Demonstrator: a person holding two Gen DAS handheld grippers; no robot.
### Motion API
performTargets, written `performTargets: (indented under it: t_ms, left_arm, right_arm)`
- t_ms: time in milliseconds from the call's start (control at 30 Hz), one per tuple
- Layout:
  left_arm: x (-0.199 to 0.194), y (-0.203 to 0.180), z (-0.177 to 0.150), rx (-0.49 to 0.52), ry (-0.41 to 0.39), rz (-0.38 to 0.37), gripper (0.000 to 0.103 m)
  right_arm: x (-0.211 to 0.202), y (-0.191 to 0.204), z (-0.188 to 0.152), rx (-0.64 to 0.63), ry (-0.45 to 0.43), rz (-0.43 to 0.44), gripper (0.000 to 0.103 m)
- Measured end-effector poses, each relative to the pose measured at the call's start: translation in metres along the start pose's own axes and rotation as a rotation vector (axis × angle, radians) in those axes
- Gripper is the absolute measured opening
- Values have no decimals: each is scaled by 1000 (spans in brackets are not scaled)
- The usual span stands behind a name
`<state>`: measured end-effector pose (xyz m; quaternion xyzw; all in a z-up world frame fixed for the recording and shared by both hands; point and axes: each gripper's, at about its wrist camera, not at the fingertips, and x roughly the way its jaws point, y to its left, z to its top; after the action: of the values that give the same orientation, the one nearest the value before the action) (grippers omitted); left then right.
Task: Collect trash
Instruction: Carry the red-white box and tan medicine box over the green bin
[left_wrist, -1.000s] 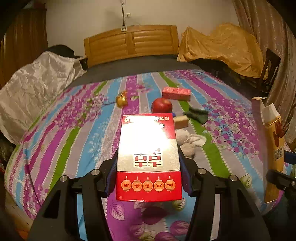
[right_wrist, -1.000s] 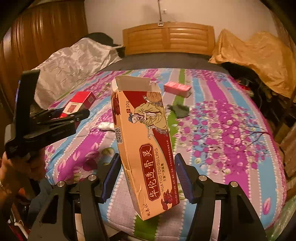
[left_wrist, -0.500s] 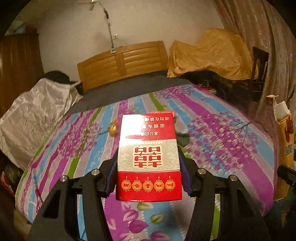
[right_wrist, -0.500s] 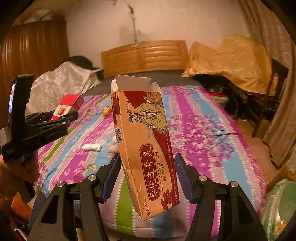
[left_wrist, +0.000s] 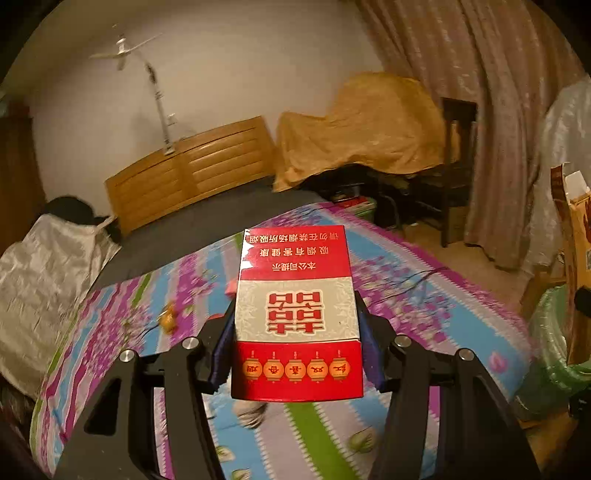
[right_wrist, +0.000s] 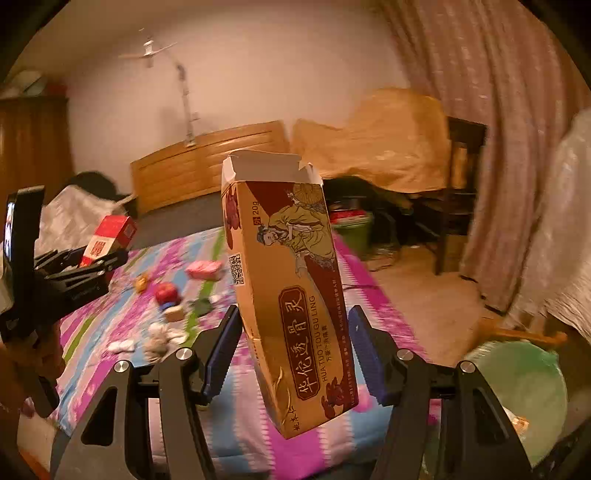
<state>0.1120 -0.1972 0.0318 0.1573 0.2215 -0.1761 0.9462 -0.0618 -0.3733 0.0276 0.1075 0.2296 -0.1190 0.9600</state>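
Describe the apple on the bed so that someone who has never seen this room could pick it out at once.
Start at the bed with the striped floral cover. In the right wrist view a cluster of small things lies on it, left of the tall orange box in the right gripper. The apple sits between a small yellow object and a pink packet; it is the only round, red thing there.

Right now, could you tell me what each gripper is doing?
Left gripper: closed on the red cigarette box.
Right gripper: closed on the tall orange carton.
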Motion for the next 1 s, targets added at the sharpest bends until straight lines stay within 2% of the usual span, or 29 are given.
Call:
performTargets:
  t_ms: [300, 633, 1000]
  left_arm:
    - [6, -83, 29, 95, -32, -128, 54]
    - [12, -203, 52, 226, -76, -335, 54]
    - [18, -310, 49, 350, -44, -561, 54]
  right_arm:
    - [-40, -102, -10, 128, -30, -171, 61]
    - [-89, -221, -20, 281, -31, -382, 61]
    - [-113, -281, -30, 388, -1, -512, 61]
